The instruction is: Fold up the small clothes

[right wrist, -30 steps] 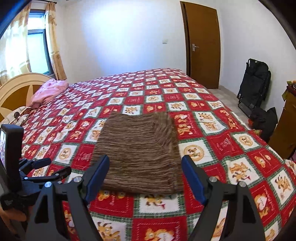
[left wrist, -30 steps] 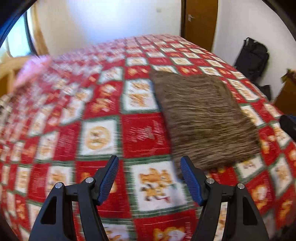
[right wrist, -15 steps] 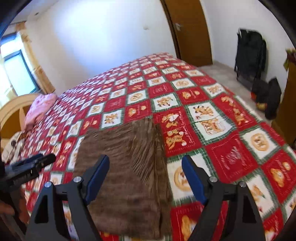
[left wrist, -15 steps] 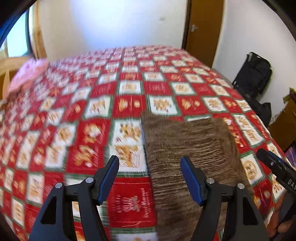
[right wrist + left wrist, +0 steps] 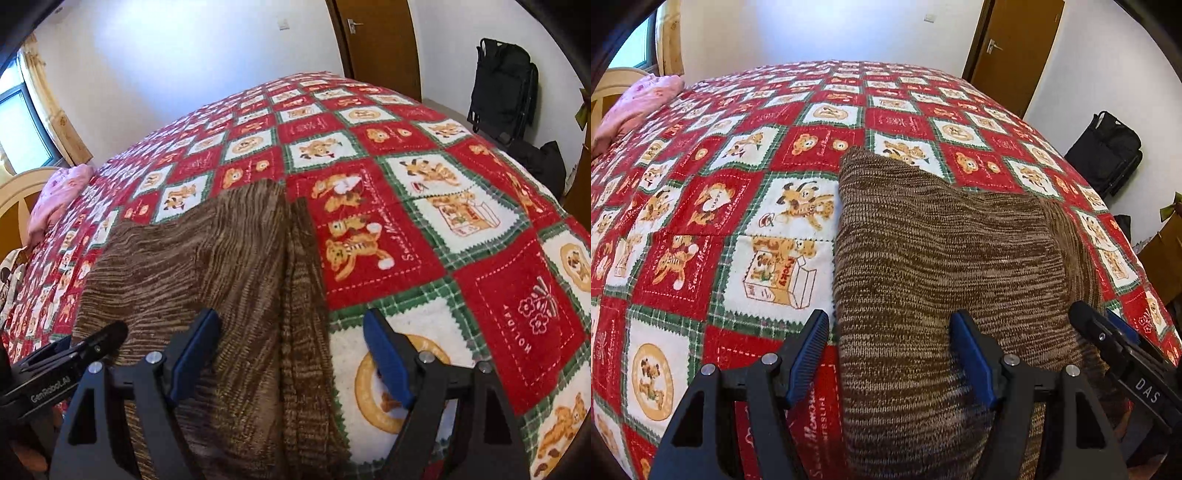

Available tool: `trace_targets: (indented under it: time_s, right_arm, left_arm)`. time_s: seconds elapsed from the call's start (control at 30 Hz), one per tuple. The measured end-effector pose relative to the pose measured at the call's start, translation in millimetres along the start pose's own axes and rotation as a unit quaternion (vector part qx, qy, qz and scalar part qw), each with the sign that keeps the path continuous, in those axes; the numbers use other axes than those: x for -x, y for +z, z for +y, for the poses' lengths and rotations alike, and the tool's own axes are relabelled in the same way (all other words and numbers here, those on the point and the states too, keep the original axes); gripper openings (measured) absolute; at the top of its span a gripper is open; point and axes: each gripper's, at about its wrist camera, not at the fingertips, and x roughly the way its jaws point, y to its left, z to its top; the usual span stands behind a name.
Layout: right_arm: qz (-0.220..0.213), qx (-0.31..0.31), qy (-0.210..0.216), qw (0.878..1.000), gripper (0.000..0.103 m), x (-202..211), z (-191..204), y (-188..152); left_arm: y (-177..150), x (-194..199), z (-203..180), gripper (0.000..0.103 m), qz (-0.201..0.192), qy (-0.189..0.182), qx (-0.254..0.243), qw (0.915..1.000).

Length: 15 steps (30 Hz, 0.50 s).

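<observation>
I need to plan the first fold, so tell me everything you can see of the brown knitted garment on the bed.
The brown knitted garment is a melange of dark and tan yarn, ribbed in look. It lies flat on the red, white and green patchwork bedspread, roughly rectangular, with a narrower layer showing along its right edge. Both open hand-held grippers straddle its near side edges; whether they touch it is unclear.

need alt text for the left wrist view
An open left gripper hovers over the left edge of a brown knit garment lying on a red, white and green patchwork bedspread. The right gripper enters at right.
</observation>
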Motion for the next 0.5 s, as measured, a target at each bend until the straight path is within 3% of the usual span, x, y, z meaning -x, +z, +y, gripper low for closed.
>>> trace_targets:
  time_s: [0.3, 0.37, 0.43, 0.5]
  right_arm:
    - [-0.001, 0.011, -0.003, 1.0, 0.083, -5, 4, 2]
    - [-0.004, 0.014, 0.001, 1.0, 0.076, -4, 5, 2]
    - [-0.009, 0.026, 0.015, 0.999, 0.054, -2, 11, 0]
    - [-0.016, 0.045, 0.006, 0.999, 0.05, -1, 18, -1]
  left_arm:
    - [1, -6, -2, 0.072, -0.018, 0.007, -0.005, 0.9998]
    - [0, -6, -2, 0.072, -0.02, 0.007, -0.005, 0.9998]
    - [-1, -5, -3, 0.072, -0.021, 0.008, -0.005, 0.9997]
    - [-1, -5, -4, 0.072, -0.022, 0.01, -0.006, 0.9997]
